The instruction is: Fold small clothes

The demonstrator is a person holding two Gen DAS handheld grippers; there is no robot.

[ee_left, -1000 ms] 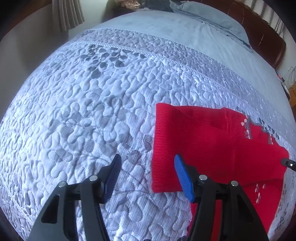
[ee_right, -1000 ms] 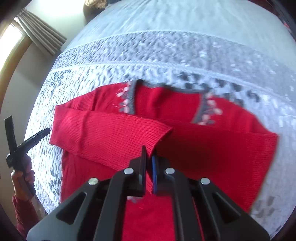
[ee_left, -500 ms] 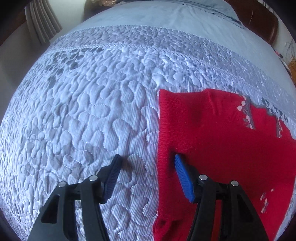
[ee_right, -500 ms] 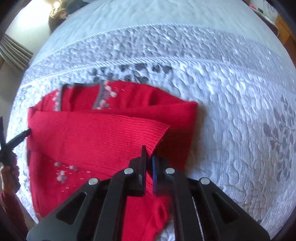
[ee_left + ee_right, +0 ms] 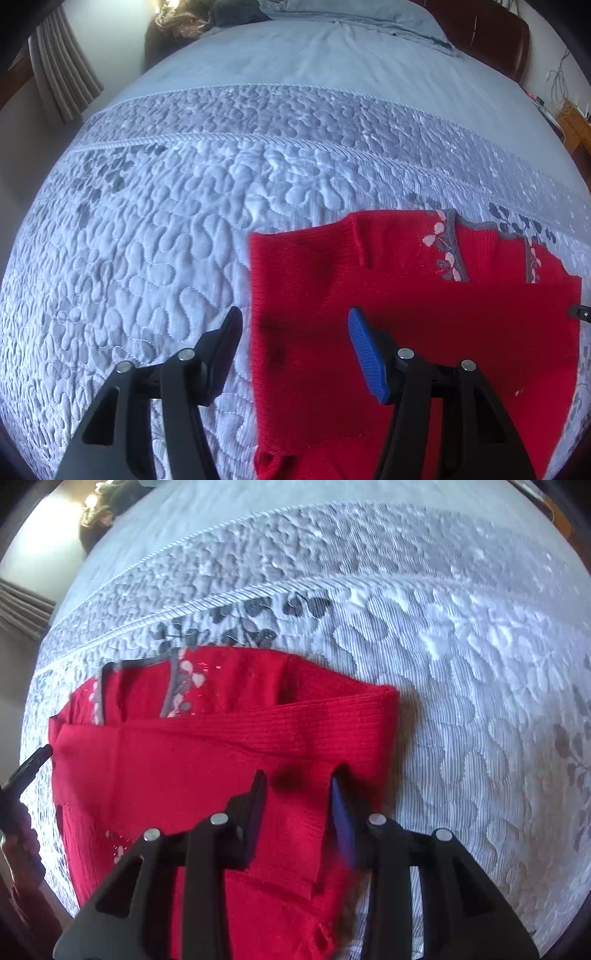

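bed: the quilted grey bedspread (image 5: 155, 236) is my work surface, broad and flat, so I can lay each fold down and have it hold its shape.
sweater: the red sweater (image 5: 207, 760) lies on the near part of the bed, collar away from me, already narrowed into a tall panel. I judge both sleeves are turned in, since straight folded edges run down its left and right sides.
sleeve: the ribbed sleeve (image 5: 258, 731) lies across the chest below the collar, doubled back at the right edge. I put it there to keep the bulk inside the outline.
collar trim: the grey neckline with pink flowers (image 5: 448, 254) stays exposed at the top, a handy mark for which end is up.
right tool (image 5: 297, 801): its jaws have just been opening, and they stand narrowly apart above the folded sleeve, pressing on nothing. I read this as letting the cloth go.
left tool (image 5: 293, 343): wide and empty, straddling the sweater's left edge, one finger over the quilt, one over the knit, placed to take that edge next.
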